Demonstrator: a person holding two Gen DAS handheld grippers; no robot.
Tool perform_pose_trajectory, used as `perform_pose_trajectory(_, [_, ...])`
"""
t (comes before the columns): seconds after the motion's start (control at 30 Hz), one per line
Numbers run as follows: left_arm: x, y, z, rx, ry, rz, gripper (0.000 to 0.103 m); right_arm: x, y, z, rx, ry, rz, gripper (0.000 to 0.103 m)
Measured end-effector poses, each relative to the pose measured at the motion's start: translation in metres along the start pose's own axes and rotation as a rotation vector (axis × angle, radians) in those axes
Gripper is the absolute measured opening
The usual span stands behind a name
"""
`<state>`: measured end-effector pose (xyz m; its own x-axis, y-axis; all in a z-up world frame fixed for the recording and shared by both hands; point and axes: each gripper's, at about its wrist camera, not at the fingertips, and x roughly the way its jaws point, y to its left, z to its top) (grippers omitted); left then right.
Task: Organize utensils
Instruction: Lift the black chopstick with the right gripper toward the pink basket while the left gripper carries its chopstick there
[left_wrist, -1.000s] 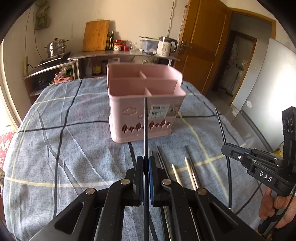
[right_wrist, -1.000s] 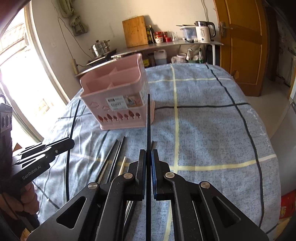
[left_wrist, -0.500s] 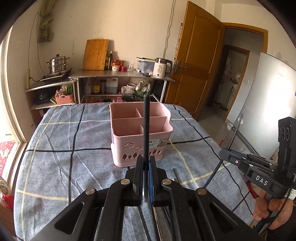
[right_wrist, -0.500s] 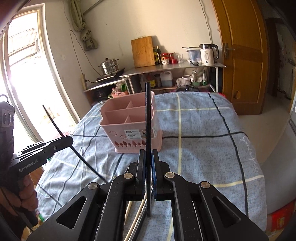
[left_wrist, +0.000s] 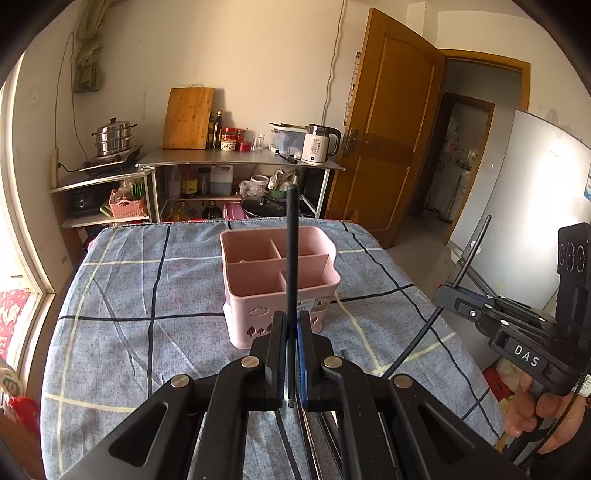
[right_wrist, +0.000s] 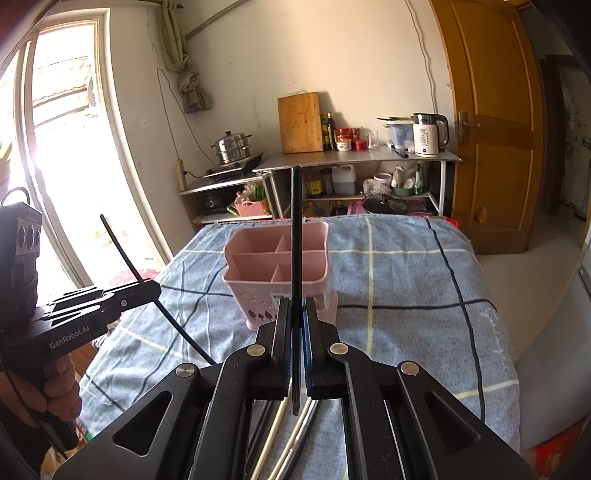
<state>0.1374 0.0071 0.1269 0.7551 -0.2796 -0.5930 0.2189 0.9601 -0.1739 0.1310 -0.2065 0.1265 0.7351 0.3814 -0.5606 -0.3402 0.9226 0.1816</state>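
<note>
Counting two black chopsticks in hand: left gripper (left_wrist: 291, 325) clamped tight on one black chopstick (left_wrist: 291, 251), right gripper (right_wrist: 295, 317) likewise pinching the other chopstick (right_wrist: 296, 236), both sticks lifted off the cloth. One pink utensil basket (left_wrist: 280, 291), four compartments, stands mid-table, just ahead of both. More chopsticks (right_wrist: 291, 443) lie below the grippers; count unclear. Table under blue checked cloth (left_wrist: 122, 332). Kitchen room: one kettle (left_wrist: 319, 144), one steamer pot (left_wrist: 112, 136), wooden door (left_wrist: 391, 129).

Left hand-held gripper (left_wrist: 291, 325) clamped tight on a thin black stick (left_wrist: 291, 251), tilted downward. Right hand-held gripper (right_wrist: 296, 317) likewise pinching a black stick (right_wrist: 296, 236), tilted downward. Bare hand (left_wrist: 543, 413) wrapped around right handle.
</note>
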Motion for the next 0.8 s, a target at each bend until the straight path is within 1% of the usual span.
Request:
perform_pose_trajectory(0.2, [-0.003,0.003,0.032,0.003,-0.032,-0.009,0.005,0.009,0.012,0.024,-0.025,-0.031,0.021,0.005])
perform_pose_trajectory(0.57, [0.007,0.016,0.103,0.014,-0.124,0.037,0.005,0.032,0.037,0.083,-0.065,-0.142,0.040,0.005])
perform_pose_trajectory(0.67, [0.016,0.020,0.113,0.021,-0.128,0.058,0.005,0.043,0.038,0.093,-0.061,-0.158,0.045,0.005])
perform_pose_trajectory(0.8, [0.033,0.028,0.115,0.012,-0.108,0.065,0.005,0.060,0.040,0.099,-0.052,-0.167,0.053,0.005])
